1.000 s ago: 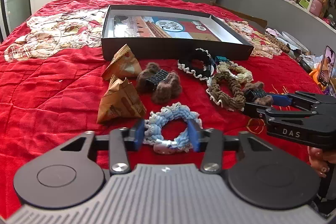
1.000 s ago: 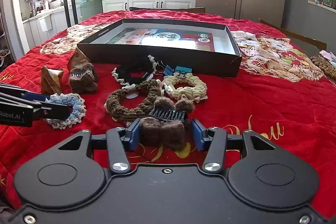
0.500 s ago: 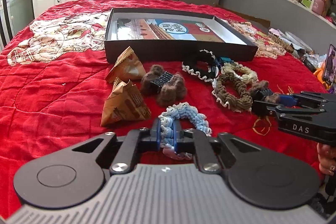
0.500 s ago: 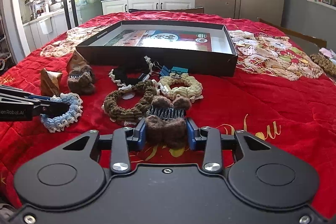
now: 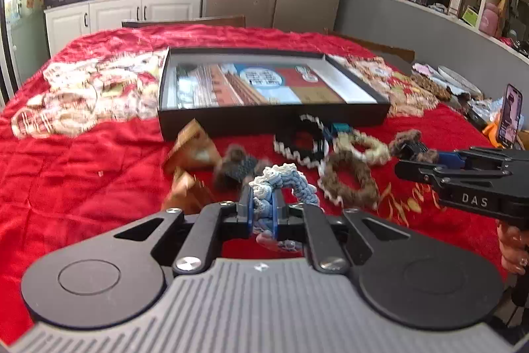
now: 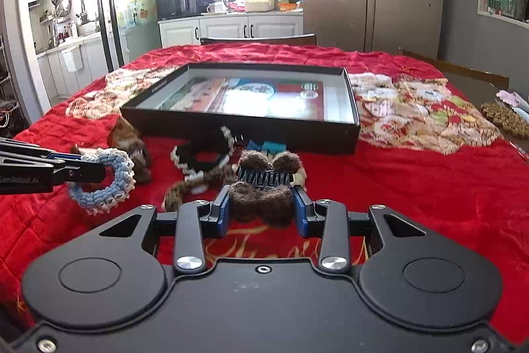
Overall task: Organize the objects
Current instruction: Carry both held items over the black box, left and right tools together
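Left gripper (image 5: 263, 204) pinches a blue-white scrunchie (image 5: 281, 184), lifted off the red cloth (image 5: 82, 181). Right gripper (image 6: 261, 207) clamps a brown furry hair claw (image 6: 263, 194). Best carried level, forward over the near wall of the black box (image 6: 231, 126) ahead. Only the left view shows the phone (image 5: 510, 114) beyond the right gripper.

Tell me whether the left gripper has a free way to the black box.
Probably yes: the left gripper, shut on the blue scrunchie, is lifted, and only low items lie before the open black box.

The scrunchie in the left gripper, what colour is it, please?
Light blue with white edging, clearest in the right wrist view.
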### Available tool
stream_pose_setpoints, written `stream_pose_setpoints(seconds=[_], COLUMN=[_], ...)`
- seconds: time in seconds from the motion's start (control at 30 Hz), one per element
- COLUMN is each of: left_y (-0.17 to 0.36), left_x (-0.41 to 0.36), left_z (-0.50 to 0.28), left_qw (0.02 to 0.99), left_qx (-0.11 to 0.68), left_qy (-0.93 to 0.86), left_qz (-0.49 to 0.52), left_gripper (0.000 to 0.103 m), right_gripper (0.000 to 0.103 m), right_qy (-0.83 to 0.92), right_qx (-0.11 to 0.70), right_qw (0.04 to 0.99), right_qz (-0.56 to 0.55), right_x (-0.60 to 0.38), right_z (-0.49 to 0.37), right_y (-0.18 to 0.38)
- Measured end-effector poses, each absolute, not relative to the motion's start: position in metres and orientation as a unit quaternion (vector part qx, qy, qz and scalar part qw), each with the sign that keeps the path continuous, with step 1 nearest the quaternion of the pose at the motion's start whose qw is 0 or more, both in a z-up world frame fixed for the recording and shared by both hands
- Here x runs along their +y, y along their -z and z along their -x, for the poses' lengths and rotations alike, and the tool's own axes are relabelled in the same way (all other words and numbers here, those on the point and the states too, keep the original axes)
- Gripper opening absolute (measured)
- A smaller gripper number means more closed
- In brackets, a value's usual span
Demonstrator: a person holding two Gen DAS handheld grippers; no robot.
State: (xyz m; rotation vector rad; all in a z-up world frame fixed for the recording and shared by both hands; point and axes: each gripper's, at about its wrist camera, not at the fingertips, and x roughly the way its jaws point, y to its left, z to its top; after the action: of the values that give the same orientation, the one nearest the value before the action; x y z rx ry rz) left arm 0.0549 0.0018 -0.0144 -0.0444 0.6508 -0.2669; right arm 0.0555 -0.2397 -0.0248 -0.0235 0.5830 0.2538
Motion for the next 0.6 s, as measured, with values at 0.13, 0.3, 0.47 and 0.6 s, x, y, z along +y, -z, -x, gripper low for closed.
stream_pose_setpoints(seconds=[0.13,0.3,0.47,0.6], left_y=[0.003,-0.013,-0.029,-0.036], left_x=[0.003,0.005,0.010,0.010], left_z=[-0.066,-0.086,-0.112,-0.137], left_qw=[0.944,0.953,0.960,0.964], left_qx=[0.303,0.277,0.252,0.242], left_qy=[0.128,0.119,0.108,0.094], left_qz=[0.025,0.038,0.053,0.057], left_gripper=[0.013,0.013,0.013,0.013], right_gripper=[0.036,0.036,0.036,0.036], right_qy=[-0.124,-0.120,-0.106,-0.098], right_qx=[0.274,0.257,0.232,0.228], right_qw=[0.954,0.959,0.967,0.969], right_qz=[0.015,0.013,0.012,0.010], right_x=[-0.237,-0.234,-0.234,-0.233], right_z=[-0.065,-0.085,-0.112,-0.141], right_y=[0.016,0.004,-0.015,-0.025])
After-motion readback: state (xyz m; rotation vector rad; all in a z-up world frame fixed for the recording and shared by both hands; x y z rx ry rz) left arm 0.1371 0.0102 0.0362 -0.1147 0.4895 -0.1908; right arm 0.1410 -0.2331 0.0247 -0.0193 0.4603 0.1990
